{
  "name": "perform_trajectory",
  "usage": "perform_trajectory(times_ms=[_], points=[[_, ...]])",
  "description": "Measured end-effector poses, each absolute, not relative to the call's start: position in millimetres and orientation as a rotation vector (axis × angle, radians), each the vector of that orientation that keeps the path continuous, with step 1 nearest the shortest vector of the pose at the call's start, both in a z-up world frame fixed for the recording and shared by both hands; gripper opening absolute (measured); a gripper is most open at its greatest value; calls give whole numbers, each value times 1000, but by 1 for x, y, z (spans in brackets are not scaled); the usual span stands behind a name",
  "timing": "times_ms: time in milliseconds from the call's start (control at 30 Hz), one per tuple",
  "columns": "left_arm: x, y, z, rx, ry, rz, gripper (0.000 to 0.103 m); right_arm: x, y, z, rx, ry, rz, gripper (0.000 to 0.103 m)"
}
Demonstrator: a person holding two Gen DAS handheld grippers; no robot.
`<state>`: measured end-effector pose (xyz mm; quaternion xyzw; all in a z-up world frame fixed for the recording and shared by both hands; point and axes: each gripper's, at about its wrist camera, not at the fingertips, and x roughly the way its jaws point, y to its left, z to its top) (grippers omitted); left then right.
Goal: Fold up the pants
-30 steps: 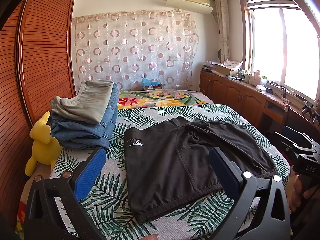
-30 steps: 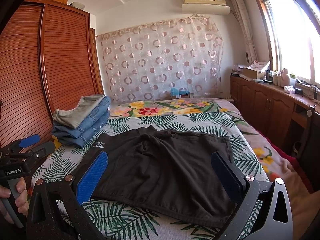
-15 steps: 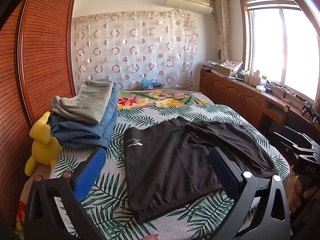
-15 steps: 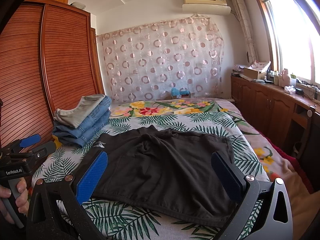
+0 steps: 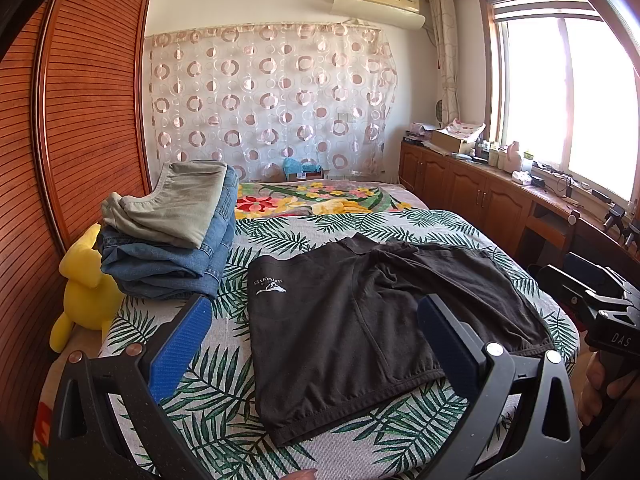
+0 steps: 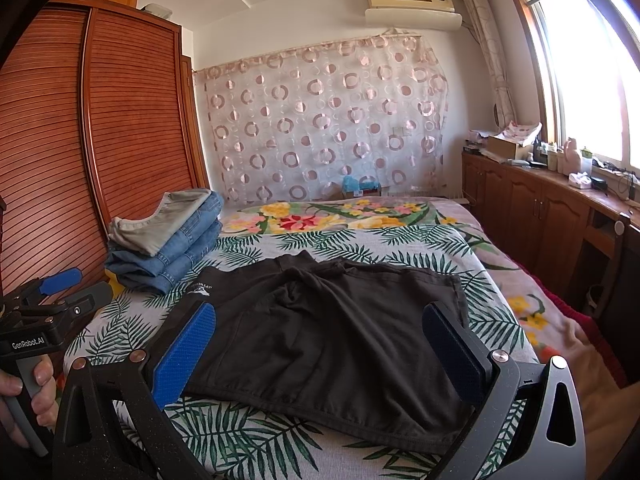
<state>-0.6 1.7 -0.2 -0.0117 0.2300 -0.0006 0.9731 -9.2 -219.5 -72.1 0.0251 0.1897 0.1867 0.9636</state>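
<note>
Black pants flat on bed, unfolded. Both grippers, left and right, hover, jaws released (empty). Folded stack at 10 o'clock.

Left gripper is held level, its two blue-padded fingers spread wide at 8 and 4 o'clock, gripping nothing. Right gripper is posed the same way, fingers wide apart and empty. A hand wraps the left gripper's handle at 8 o'clock.
</note>
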Motion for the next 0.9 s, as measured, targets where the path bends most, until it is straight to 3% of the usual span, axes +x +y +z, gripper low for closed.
perform_trajectory(times_ms=[900], points=[[20,10,-41,-24,587,-4,103,9,-225,-90,-3,482,365,103]])
